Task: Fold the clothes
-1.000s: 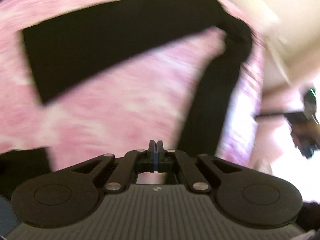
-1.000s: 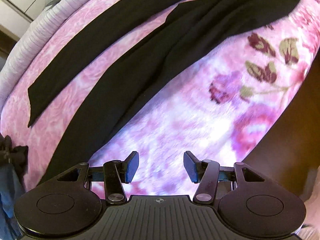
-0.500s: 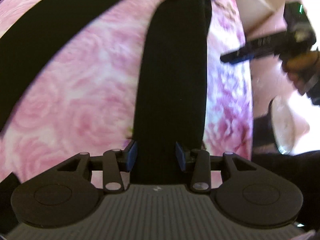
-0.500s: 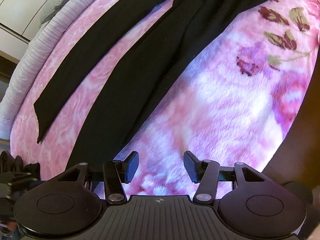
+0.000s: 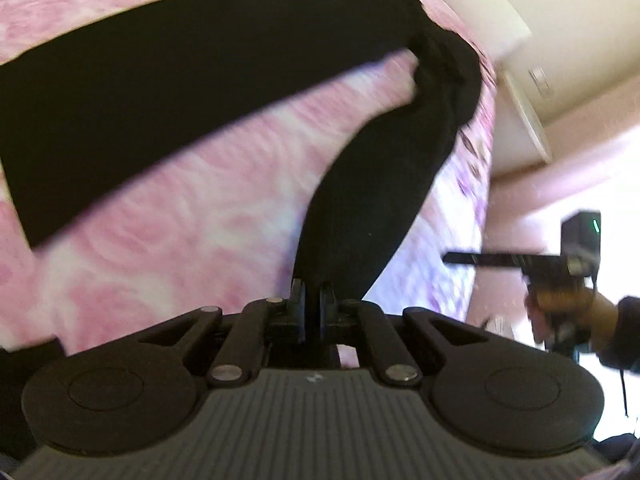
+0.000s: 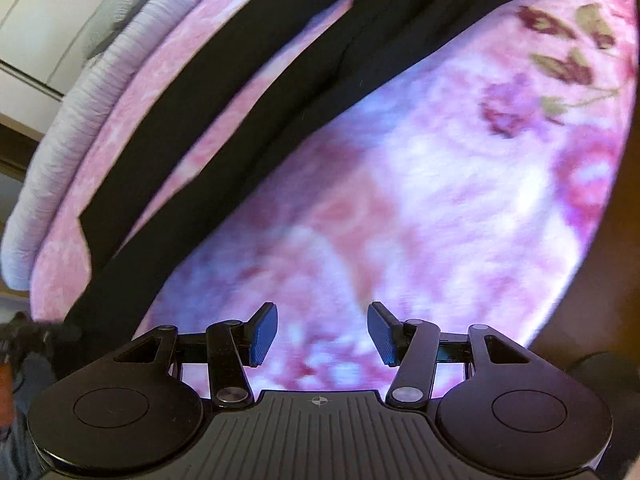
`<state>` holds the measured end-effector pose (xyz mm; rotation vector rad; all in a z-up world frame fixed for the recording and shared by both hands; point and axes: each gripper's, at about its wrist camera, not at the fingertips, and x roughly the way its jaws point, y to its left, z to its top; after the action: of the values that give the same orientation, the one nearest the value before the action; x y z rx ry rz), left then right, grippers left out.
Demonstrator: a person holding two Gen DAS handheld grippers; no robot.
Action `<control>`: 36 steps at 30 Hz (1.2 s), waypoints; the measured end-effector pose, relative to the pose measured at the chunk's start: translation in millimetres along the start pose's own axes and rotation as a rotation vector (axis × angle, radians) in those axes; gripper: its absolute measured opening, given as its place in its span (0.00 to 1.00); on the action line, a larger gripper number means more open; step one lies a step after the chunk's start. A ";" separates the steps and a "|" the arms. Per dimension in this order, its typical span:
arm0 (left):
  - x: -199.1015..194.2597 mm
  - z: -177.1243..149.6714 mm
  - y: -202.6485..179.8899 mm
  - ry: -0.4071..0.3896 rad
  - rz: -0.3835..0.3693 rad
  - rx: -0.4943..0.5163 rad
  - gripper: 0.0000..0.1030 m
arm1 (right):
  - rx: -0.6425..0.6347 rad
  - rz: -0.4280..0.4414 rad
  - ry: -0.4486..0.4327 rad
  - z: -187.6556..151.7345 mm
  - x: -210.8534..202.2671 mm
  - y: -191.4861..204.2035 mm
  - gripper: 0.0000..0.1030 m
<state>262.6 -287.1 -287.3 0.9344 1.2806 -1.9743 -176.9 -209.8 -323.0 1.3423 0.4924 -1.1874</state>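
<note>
Black trousers [image 5: 168, 80] lie spread on a pink floral blanket [image 5: 192, 216], their two legs meeting at a bunched top [image 5: 448, 64]. In the left wrist view the nearer leg [image 5: 372, 200] runs down into my left gripper [image 5: 312, 296], whose jaws are closing tight with the leg's end pinched between the pads. My right gripper [image 6: 320, 332] hovers open over bare blanket [image 6: 400, 208], just right of the trousers [image 6: 280, 92], with nothing between its blue pads. That gripper [image 5: 460, 258] also shows at the right of the left wrist view, held by a hand [image 5: 568, 308].
A ribbed grey-lilac bedcover [image 6: 72, 128] borders the blanket's far left side, with white cabinet panels [image 6: 36, 20] beyond. The blanket's right edge drops to dark brown [image 6: 624, 240]. A cream wall and trim [image 5: 532, 92] stand behind the bed.
Half a second ago my left gripper stood open around the end of the trouser leg; now it has closed on it and the view has swung. The right gripper stays open, a little lower.
</note>
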 end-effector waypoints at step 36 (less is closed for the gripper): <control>169.2 108.2 -242.7 0.012 0.153 0.525 0.42 | 0.309 0.156 -0.248 255.8 -31.9 -251.5 0.02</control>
<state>-50.4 -319.7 -270.9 1.2456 0.6723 -2.2216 -491.6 -382.1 -354.1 1.4386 0.0246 -1.3139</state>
